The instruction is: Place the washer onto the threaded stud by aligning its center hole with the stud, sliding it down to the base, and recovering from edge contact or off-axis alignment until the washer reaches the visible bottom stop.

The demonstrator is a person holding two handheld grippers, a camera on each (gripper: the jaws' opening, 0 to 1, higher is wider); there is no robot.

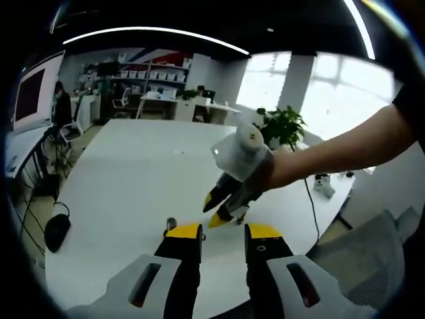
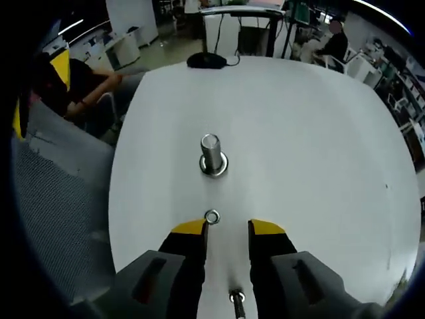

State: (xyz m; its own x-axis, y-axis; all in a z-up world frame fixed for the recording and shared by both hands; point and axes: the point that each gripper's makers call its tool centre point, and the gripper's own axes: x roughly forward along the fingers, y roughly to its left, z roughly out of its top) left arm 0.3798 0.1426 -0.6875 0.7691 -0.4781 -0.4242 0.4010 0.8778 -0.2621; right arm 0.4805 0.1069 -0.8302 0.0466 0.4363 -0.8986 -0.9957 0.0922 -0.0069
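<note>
Jaws of right gripper point(image 2: 227, 229) rise from bottom centre of right gripper view, yellow-tipped, parted w/ a clear gap, nothing held between them. Washer point(image 2: 212, 216) lies flat on white worktop point(image 2: 312, 153) just off the tip of the jaw on the frame's left, touching or nearly touching it; can't tell which. Threaded stud point(image 2: 211, 152) stands upright on its round base a little above the washer, near frame centre, apart from it. Another small bolt-like metal piece point(image 2: 236, 300) sits low in frame between the gripper bodies. Black computer mouse point(image 2: 206, 60) w/ cable at worktop's far edge, top centre. Grey mesh chair point(image 2: 53, 199) at frame left.

Left gripper point(image 1: 223, 231) in left gripper view: jaws at bottom centre, also parted, nothing in them. Just above them, right gripper comes in from frame right, held by a person's arm point(image 1: 345, 146), its yellow tips pointing down at worktop. Small metal piece, prob. the stud, sits at frame-left jaw tip; too small to be sure. Potted plant point(image 1: 284, 126) beyond, upper right.
</note>
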